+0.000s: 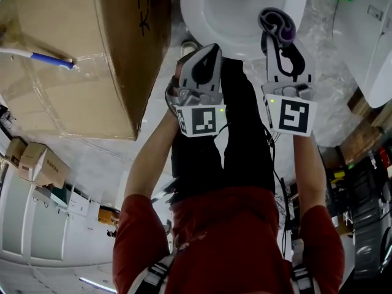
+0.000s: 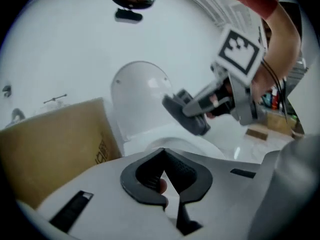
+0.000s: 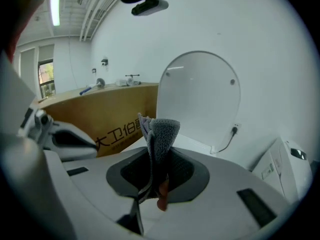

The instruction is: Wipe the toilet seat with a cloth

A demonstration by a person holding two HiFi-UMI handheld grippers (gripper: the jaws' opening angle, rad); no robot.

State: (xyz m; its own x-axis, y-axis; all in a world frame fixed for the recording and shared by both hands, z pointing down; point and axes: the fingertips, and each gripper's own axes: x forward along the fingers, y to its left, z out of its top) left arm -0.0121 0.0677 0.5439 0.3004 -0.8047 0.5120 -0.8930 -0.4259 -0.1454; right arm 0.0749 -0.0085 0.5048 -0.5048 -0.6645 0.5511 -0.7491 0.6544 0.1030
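Observation:
The white toilet stands ahead with its lid raised. My right gripper hangs over the front of the bowl, shut on a folded grey cloth that sticks up from its jaws. The left gripper view shows that same cloth held out beside the upright lid. My left gripper floats to the left of the right one, just before the bowl's front rim; its jaws are shut and hold nothing.
A large cardboard box stands close on the toilet's left, with a blue-handled brush lying on top. A white appliance sits to the right of the toilet. The person's legs in dark trousers are below the grippers.

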